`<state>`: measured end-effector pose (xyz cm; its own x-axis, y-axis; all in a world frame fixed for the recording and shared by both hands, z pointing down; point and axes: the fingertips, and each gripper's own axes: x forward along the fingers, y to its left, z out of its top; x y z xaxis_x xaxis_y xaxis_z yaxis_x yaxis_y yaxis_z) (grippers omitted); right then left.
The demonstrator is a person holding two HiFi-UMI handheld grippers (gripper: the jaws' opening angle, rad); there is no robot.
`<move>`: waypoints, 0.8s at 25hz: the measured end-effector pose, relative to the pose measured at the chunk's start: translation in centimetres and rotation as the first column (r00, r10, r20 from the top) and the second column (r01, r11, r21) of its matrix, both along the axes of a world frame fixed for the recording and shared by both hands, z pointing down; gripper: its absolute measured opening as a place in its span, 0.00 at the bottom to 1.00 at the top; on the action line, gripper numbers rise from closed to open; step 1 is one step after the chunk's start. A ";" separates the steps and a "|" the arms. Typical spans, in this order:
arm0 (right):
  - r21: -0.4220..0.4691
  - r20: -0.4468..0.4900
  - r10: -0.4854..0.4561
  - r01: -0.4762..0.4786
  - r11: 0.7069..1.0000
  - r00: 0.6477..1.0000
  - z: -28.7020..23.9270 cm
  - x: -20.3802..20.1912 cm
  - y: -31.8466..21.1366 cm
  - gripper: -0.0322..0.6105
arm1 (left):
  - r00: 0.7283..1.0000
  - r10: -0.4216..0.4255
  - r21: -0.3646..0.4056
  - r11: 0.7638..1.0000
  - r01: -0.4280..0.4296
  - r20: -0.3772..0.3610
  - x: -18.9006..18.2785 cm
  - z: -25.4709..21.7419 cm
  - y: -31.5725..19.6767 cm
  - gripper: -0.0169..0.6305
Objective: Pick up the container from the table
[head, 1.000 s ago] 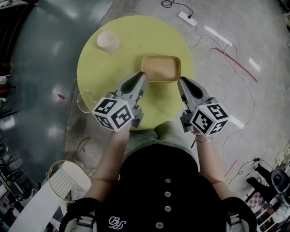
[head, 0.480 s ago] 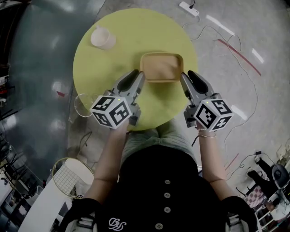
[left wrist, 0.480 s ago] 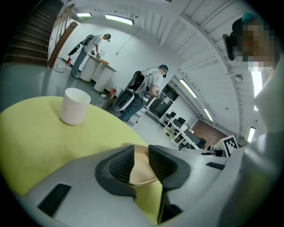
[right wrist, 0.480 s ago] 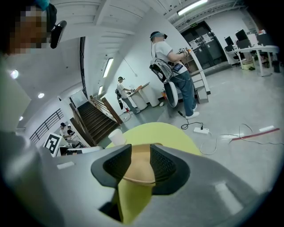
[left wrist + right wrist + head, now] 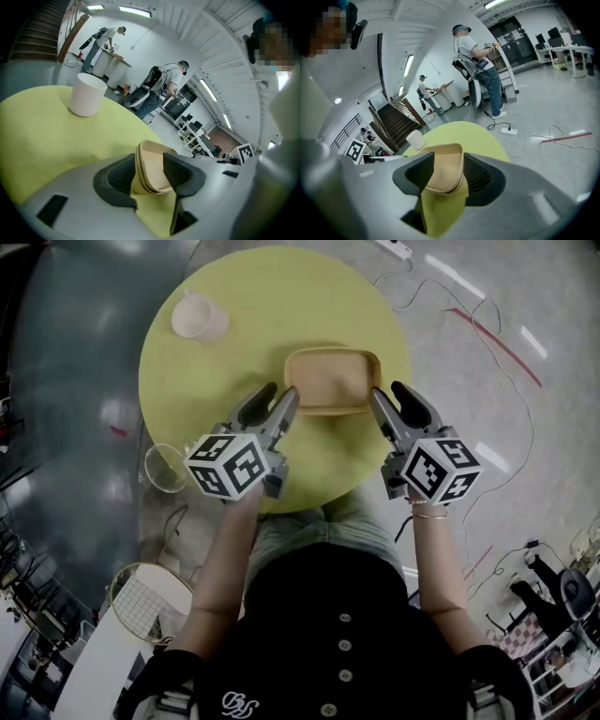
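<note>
A shallow tan rectangular container (image 5: 330, 379) lies on the round yellow table (image 5: 244, 343), near its front edge. My left gripper (image 5: 278, 397) is at the container's near left corner and my right gripper (image 5: 388, 393) at its near right corner. Both pairs of jaws are opening. In the left gripper view the container's end (image 5: 151, 161) shows in the gap of the left gripper (image 5: 149, 174), pads apart from it. In the right gripper view the container (image 5: 443, 168) sits likewise in the gap of the right gripper (image 5: 444, 177).
A white cup (image 5: 197, 317) stands at the table's far left. A clear round dish (image 5: 161, 468) hangs at the table's left edge. A wire basket (image 5: 141, 601) and cables (image 5: 469, 320) lie on the floor. People stand far off in both gripper views.
Both grippers have come down and forward to the container's near corners. Their jaws, shut a second ago, now stand spread apart.
</note>
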<state>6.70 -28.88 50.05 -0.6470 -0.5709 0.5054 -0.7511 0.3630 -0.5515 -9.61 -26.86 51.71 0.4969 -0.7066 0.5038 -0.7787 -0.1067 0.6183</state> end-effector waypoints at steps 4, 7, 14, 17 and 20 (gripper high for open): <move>-0.039 0.003 0.015 -0.015 0.999 1.000 1.3 0.0 0.2 0.35 | 0.999 -0.015 -0.022 1.000 0.014 -0.033 0.2 0.9 0.1 0.29; -0.073 0.029 0.031 -0.029 0.997 0.999 2.2 -0.1 0.1 0.36 | 0.999 -0.007 -0.036 0.999 0.005 -0.043 0.6 1.5 0.0 0.29; -0.140 0.096 0.079 -0.065 0.988 0.992 3.4 0.3 -0.4 0.37 | 0.998 0.013 -0.055 0.998 -0.016 -0.054 0.9 2.4 -0.3 0.29; -0.151 0.122 0.081 -0.062 0.987 0.989 3.7 0.4 -0.5 0.37 | 0.998 0.014 -0.062 0.998 -0.018 -0.059 1.1 2.9 -0.4 0.29; -0.160 0.135 0.068 -0.046 0.986 0.988 3.8 0.1 -0.3 0.37 | 0.997 0.018 -0.069 0.997 -0.023 -0.074 1.2 3.0 -0.4 0.29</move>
